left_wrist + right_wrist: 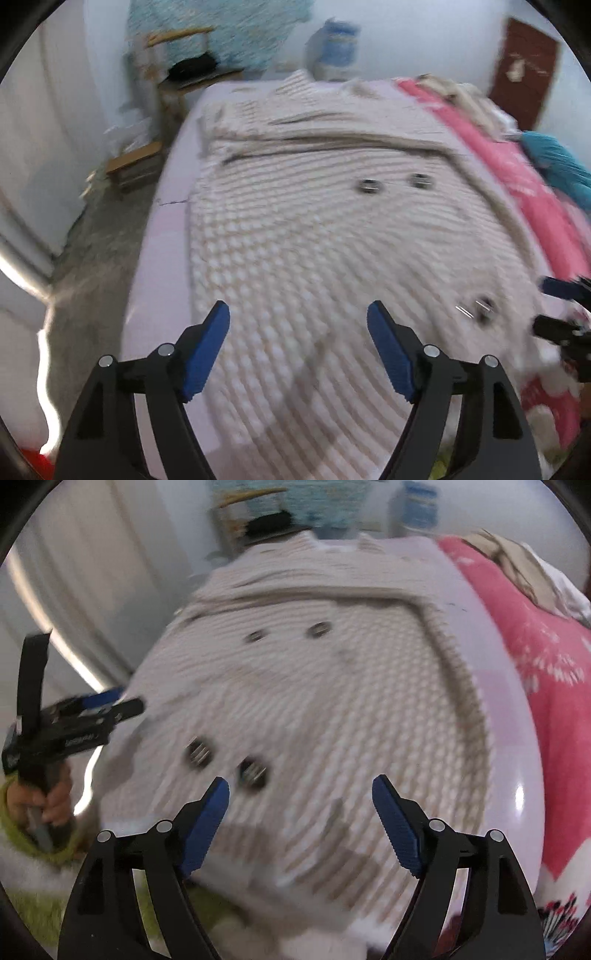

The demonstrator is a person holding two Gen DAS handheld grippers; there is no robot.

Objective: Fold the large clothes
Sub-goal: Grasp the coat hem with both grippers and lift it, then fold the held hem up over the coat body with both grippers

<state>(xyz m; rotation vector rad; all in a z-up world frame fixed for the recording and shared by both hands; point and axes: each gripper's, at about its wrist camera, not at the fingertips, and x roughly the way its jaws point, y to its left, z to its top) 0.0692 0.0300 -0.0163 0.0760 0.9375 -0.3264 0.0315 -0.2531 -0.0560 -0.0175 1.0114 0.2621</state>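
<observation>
Both the left gripper (298,314) and right gripper (300,790) hover with fingers spread wide and empty above the cream textured coat (314,258), lying flat on the bed (162,258).

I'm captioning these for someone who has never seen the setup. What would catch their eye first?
The big cream knitted garment with dark round buttons, spread flat over most of the pale bed. Next, the bright pink blanket along the bed's right side. In front, each view shows an open hand-held gripper with blue pads, the left hand-held gripper and the right hand-held gripper, both above the garment and holding nothing.
</observation>
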